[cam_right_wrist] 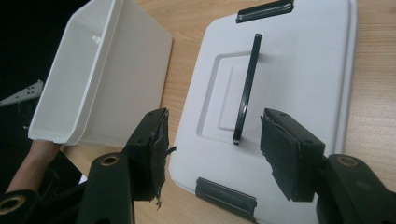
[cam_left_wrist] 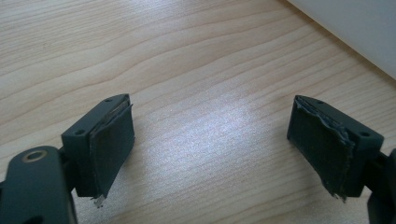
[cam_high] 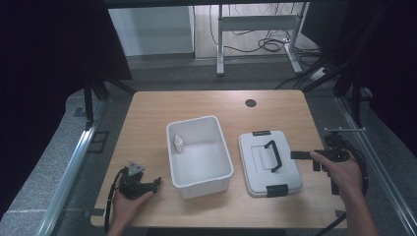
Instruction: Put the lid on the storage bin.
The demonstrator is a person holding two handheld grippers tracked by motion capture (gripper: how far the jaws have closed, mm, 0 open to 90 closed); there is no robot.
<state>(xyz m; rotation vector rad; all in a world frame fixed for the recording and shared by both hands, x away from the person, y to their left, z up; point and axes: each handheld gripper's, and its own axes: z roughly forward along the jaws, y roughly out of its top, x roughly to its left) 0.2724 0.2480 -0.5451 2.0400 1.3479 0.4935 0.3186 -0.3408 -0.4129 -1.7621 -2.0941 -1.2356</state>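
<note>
Right gripper (cam_high: 301,155) at right table edge, held level in right hand (cam_high: 339,169), forearm entering from near right; jaws spread wide, empty, aimed left at flat white plastic lid (cam_high: 269,163) with black carry handle (cam_high: 273,156). Lid lies flat on light wooden table (cam_high: 147,118), just right of open white rectangular plastic bin (cam_high: 199,155). Small white bottle (cam_high: 179,143) stands in bin's far-left corner. Left gripper (cam_high: 156,183) rests near-left of bin, gripped by left hand (cam_high: 127,204); jaws wide apart, empty, over bare wood (cam_left_wrist: 205,70).
</note>
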